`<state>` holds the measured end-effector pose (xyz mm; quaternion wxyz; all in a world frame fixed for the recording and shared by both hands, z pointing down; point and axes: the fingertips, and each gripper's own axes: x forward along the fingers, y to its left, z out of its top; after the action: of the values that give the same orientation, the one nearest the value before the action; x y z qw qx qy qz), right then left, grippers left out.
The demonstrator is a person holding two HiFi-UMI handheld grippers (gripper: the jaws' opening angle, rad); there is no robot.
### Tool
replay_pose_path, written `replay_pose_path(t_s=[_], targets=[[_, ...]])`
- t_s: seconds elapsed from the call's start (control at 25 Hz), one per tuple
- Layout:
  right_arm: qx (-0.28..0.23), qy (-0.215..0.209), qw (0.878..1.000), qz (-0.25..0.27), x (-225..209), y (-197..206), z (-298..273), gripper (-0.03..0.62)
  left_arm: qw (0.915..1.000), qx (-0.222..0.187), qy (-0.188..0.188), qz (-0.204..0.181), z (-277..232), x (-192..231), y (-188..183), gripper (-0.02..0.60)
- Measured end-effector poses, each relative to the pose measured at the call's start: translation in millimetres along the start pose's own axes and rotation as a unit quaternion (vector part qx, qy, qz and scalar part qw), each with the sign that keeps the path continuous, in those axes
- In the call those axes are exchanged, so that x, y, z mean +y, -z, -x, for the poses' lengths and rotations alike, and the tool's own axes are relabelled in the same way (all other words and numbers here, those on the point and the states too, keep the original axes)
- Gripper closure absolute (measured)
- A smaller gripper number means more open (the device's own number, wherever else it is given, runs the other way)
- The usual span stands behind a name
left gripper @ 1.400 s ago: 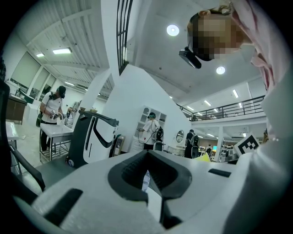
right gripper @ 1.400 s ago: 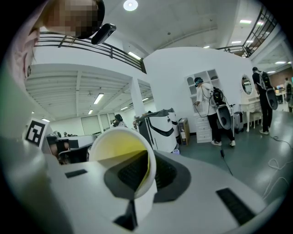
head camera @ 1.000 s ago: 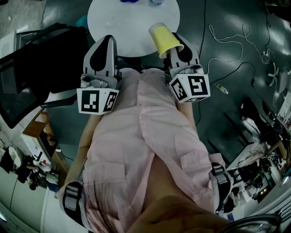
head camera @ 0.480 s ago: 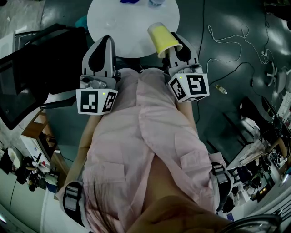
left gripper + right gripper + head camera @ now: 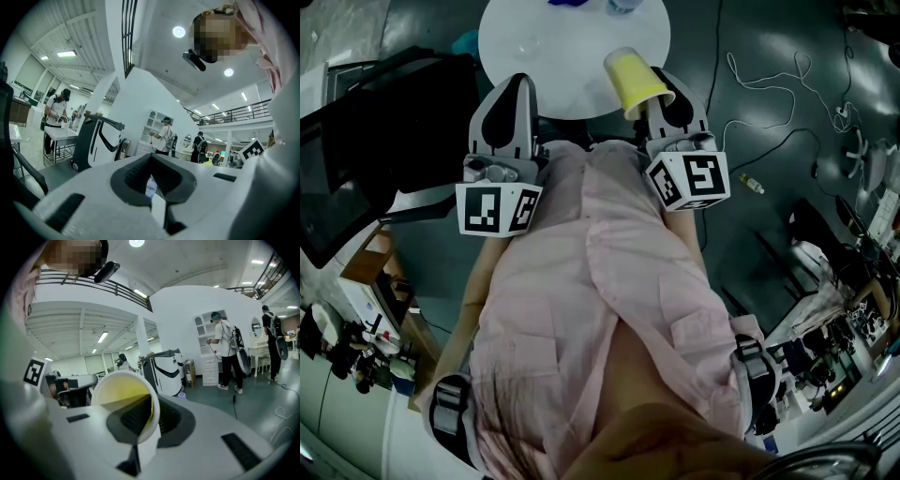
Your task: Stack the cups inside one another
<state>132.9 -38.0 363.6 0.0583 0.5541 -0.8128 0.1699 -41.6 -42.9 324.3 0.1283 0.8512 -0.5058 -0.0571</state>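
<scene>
Carry stage: yellow cup (image 5: 639, 80) pinched by its rim in right gripper (image 5: 662, 94), fingers clenched, at round counter (image 5: 572, 66) edge. Left gripper (image 5: 516, 89) alongside, fingers closed, apparently empty. Next, prob.: finding a 2nd cup, aligning for nesting.

My head camera sits high and stares steeply down over the pink shirt (image 5: 581, 309) to the near rim of the round white table (image 5: 572, 56). Each gripper camera rides close behind its own jaws, left gripper (image 5: 151, 174) and right gripper (image 5: 140, 423), facing outward across the hall. Both catch the head-mounted camera (image 5: 193, 61) overhead and the same white-and-black machine (image 5: 96, 140). The yellow cup (image 5: 636, 80) shows in both the head view and the right gripper view.
</scene>
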Motion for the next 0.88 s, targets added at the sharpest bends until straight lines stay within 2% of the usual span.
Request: replay_pose_path(t_s=[0.88], targets=[[-0.001, 0.016, 1.0, -0.003, -11, -1, -1, 0.556, 0.9999, 0.003, 0.013, 0.003, -13, -2, 2, 0.566]])
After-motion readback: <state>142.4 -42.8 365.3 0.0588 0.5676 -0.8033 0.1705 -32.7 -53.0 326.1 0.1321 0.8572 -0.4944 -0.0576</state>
